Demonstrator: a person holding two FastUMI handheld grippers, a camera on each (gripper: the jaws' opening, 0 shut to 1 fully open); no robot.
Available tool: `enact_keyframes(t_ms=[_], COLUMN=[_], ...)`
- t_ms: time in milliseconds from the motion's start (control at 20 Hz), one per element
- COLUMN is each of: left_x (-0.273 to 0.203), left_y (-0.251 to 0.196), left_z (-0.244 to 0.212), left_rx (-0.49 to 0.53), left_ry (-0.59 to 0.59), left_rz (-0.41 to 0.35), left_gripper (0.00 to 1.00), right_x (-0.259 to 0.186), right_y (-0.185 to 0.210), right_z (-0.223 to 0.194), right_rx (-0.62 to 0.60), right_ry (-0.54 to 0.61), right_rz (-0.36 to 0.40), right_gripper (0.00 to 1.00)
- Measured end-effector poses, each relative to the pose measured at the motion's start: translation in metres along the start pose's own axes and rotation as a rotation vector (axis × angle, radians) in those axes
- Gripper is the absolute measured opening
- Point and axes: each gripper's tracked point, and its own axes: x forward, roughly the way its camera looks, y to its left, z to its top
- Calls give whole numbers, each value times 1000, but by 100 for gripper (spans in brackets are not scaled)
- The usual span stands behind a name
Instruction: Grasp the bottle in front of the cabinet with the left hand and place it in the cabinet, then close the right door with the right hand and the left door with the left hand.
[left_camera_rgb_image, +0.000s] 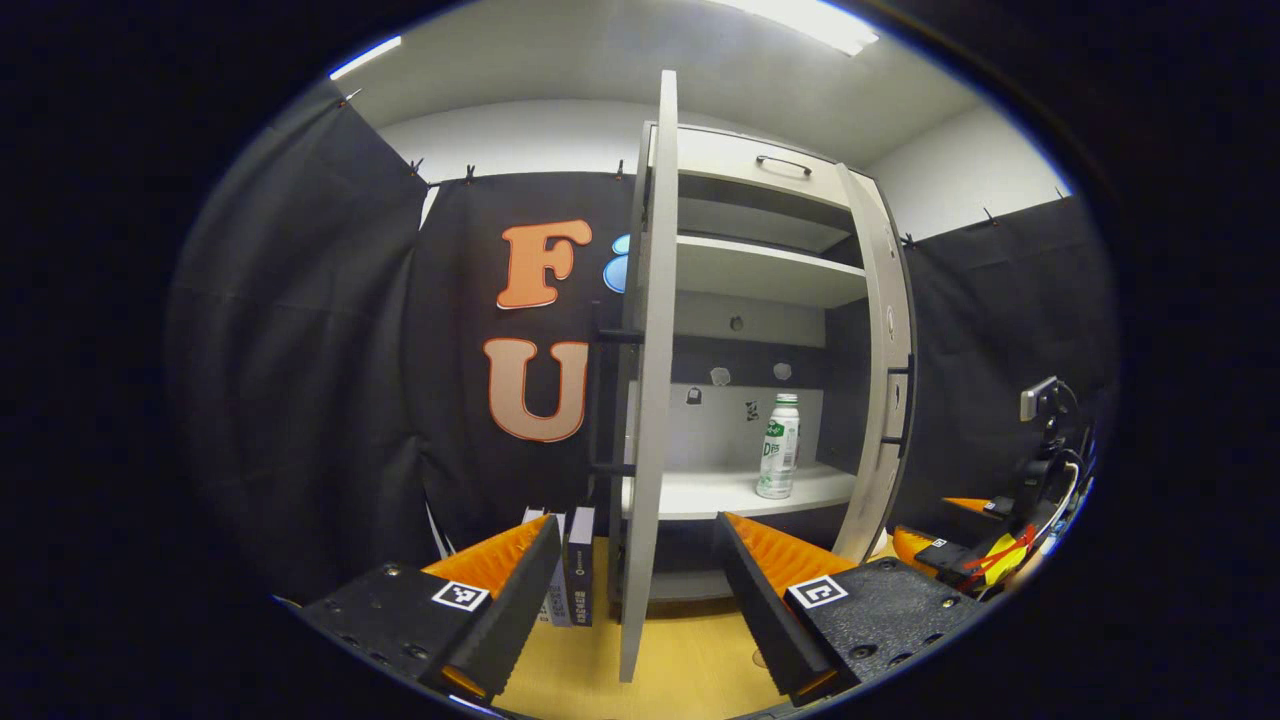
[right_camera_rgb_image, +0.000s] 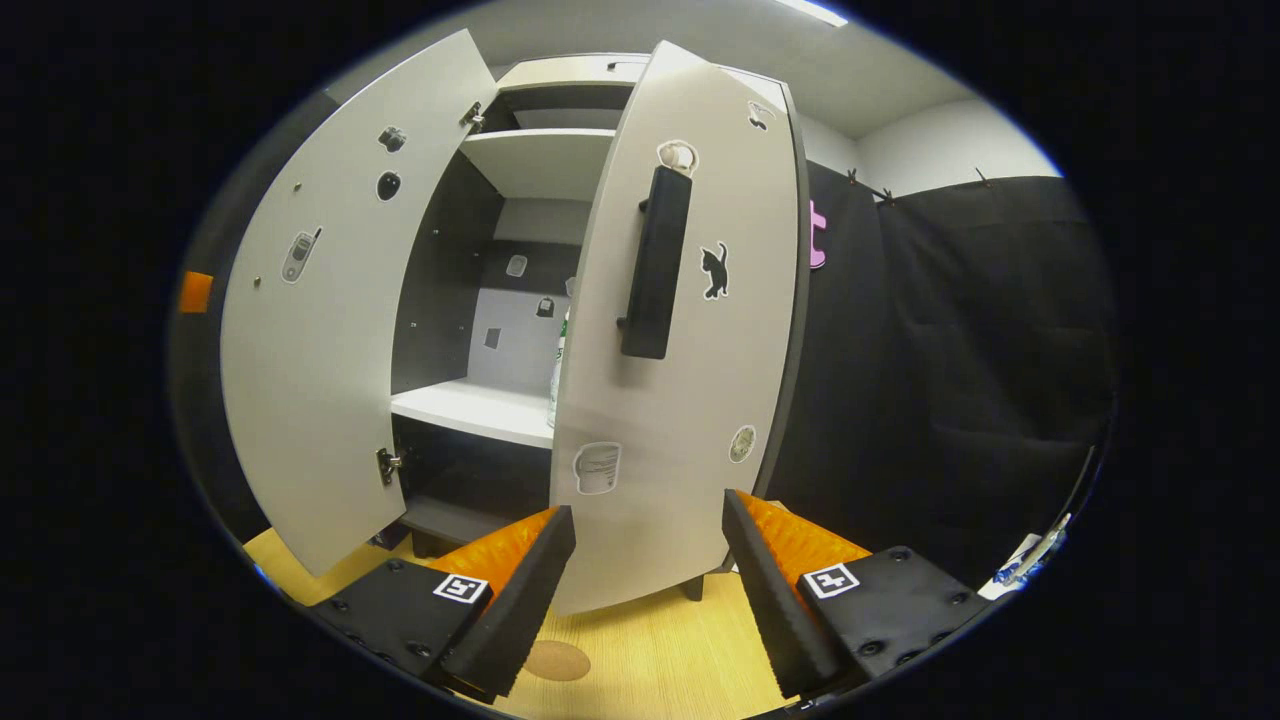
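Observation:
A white bottle (left_camera_rgb_image: 778, 445) with a green label stands upright on the cabinet's (left_camera_rgb_image: 760, 180) lower white shelf (left_camera_rgb_image: 720, 492). In the left gripper view the left door (left_camera_rgb_image: 650, 380) is swung out and seen edge-on. It lines up with the gap of my open left gripper (left_camera_rgb_image: 636, 522), and neither finger touches it. The right door (right_camera_rgb_image: 680, 380) with its black handle (right_camera_rgb_image: 655, 265) stands partly swung in, just ahead of my open right gripper (right_camera_rgb_image: 648, 505). A sliver of the bottle (right_camera_rgb_image: 557, 370) shows past that door's edge. The left door (right_camera_rgb_image: 330, 320) hangs wide open.
The cabinet stands on a light wooden surface (left_camera_rgb_image: 690, 660). Small boxes (left_camera_rgb_image: 570, 575) stand upright left of its base. At the far right are a camera on a stand (left_camera_rgb_image: 1040, 400) and the other gripper's body (left_camera_rgb_image: 960, 555). A round mark (right_camera_rgb_image: 557, 660) lies on the wood.

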Motion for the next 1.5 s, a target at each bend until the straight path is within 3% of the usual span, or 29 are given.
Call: enact_keyframes(t_ms=[100, 250, 350, 400, 450, 600, 700, 800, 850, 950, 1100, 1150, 1200, 1350, 1500], left_x=[-9, -10, -8, -8, -6, 0, 7, 15, 19, 28, 39, 42, 43, 51, 57], left_y=[13, 32, 48, 55, 63, 86, 97, 104, 108, 112, 111, 110, 109, 105, 100], left_z=[-5, -15, -22, -26, -30, -44, -55, -67, -71, -81, -97, -102, -106, -121, -130], left_rx=[1, 2, 5, 6, 7, 14, 12, 13, 14, 16, 10, 11, 13, 20, 6], left_ry=[3, 14, 25, 32, 37, 52, 70, 87, 92, 101, 120, 127, 131, 150, 165], left_rz=[4, 17, 34, 44, 56, 93, 108, 113, 115, 120, 120, 120, 119, 115, 110], left_gripper=[94, 94, 94, 94, 94, 94, 94, 94, 94, 95, 95, 95, 95, 95, 94], right_x=[-10, -23, -32, -35, -39, -49, -56, -62, -65, -70, -78, -81, -83, -88, -90], right_y=[4, 6, 3, 2, 1, 2, 2, -2, -5, -10, -18, -21, -24, -36, -40], right_z=[4, 12, 17, 20, 24, 35, 44, 52, 56, 60, 60, 61, 63, 73, 77], right_rx=[23, 68, 77, 76, 74, 77, 92, 106, 112, 116, 121, 119, 115, 108, 115], right_ry=[6, 12, 10, 8, 5, 3, -2, -12, -19, -28, -24, -20, -22, -44, -60], right_rz=[-3, -8, -21, -26, -31, -36, -36, -42, -47, -60, -76, -82, -88, -109, -109], right_gripper=[98, 94, 98, 94, 98, 94, 98, 94, 98, 94, 94, 98, 94, 94, 98])
